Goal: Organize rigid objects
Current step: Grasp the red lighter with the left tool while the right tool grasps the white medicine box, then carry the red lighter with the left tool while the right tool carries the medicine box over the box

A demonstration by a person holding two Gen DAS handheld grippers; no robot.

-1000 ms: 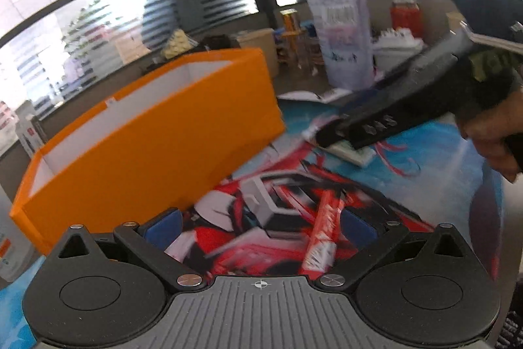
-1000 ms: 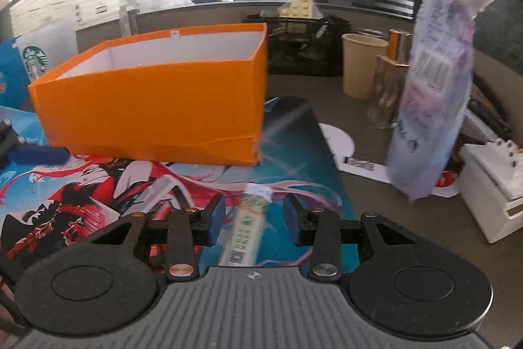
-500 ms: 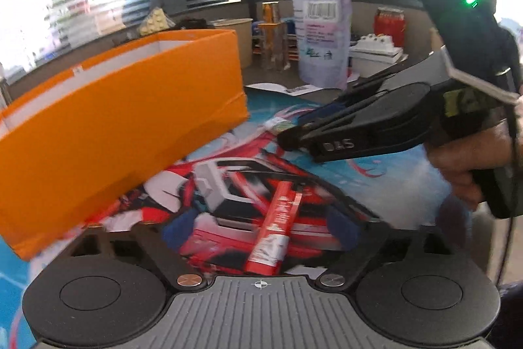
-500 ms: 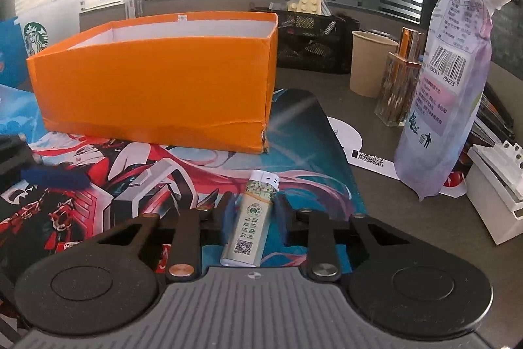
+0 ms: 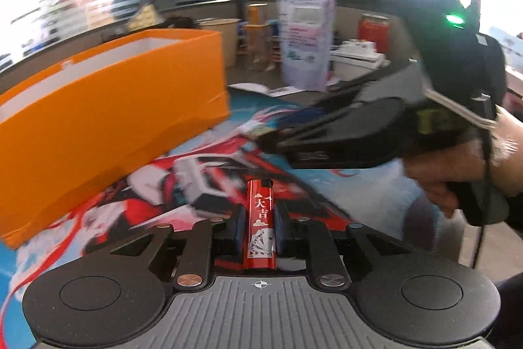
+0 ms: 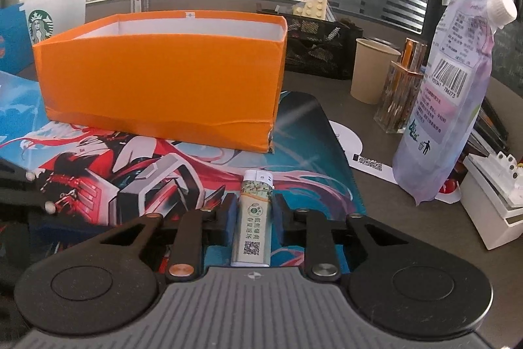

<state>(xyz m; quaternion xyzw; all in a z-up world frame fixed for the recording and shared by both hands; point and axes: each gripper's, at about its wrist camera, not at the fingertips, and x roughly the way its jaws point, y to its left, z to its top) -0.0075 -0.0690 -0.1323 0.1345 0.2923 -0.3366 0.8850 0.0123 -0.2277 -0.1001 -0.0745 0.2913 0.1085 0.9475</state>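
1. One orange box (image 6: 163,80) sits open-topped at the back of the printed mat (image 6: 310,136) on the bench (image 6: 376,185).
2. Left hand-held gripper (image 5: 260,226) is closed tight on a red lighter (image 5: 260,221), low over the mat.
3. Right hand-held gripper (image 6: 253,218) is clamped on a white-and-green lighter (image 6: 253,218), just before the box.
4. Spouted pouch (image 6: 451,94) stands to the right, off the mat.

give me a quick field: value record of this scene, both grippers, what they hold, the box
left gripper: shut on red lighter
right gripper: shut on white lighter
orange box: open top, on the printed mat, beyond both lighters
inside of box: not visible
beside mat: refill pouch, paper cup
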